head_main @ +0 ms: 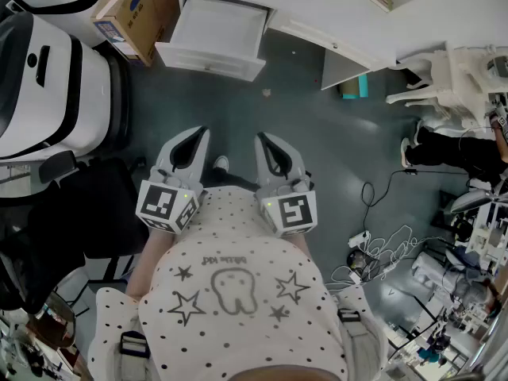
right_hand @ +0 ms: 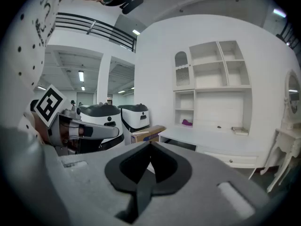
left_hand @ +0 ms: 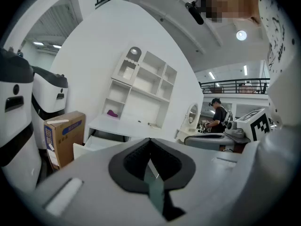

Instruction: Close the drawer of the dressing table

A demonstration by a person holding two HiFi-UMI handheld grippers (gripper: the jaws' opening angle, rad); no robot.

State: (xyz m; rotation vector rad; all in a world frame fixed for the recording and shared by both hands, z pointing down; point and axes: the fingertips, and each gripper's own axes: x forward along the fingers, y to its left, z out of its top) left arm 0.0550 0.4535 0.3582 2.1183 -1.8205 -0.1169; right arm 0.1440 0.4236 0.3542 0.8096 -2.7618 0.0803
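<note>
The left claw (head_main: 197,140) is closed, jaws together with nothing between them. The right claw (head_main: 267,143) is likewise closed and empty. The drawer (head_main: 213,34) stands pulled out of the dressing table (head_main: 317,10), ahead of both claws and well apart from them.

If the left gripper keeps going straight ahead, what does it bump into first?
Probably the white front of the open drawer. The floor in between looks free, though depth is hard to judge.
</note>
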